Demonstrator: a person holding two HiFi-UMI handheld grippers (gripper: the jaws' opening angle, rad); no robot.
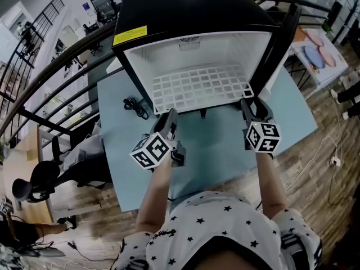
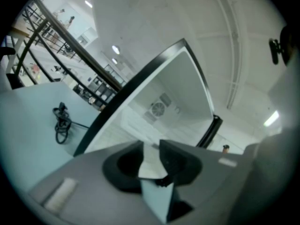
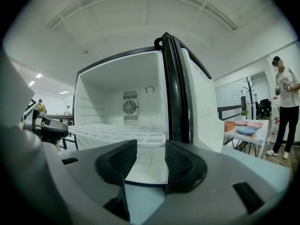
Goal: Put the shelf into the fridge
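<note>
A black fridge (image 1: pixel 191 16) stands on the light blue counter (image 1: pixel 214 151), its door (image 1: pixel 279 44) swung open to the right. The white grid shelf (image 1: pixel 197 86) lies level and most of the way inside the white cavity, with its front edge still jutting past the opening. The left hand-held gripper (image 1: pixel 170 120) is rolled to one side, its jaws closed narrowly on the shelf's front left part. The right hand-held gripper (image 1: pixel 250 107) sits upright, its jaws holding the shelf's front right corner just beside the door. A round fan vent (image 3: pixel 130 108) shows on the fridge's back wall. A coiled black cable (image 1: pixel 135 107) lies on the counter left of the fridge. A person (image 3: pixel 283 111) stands well apart at the right
</note>
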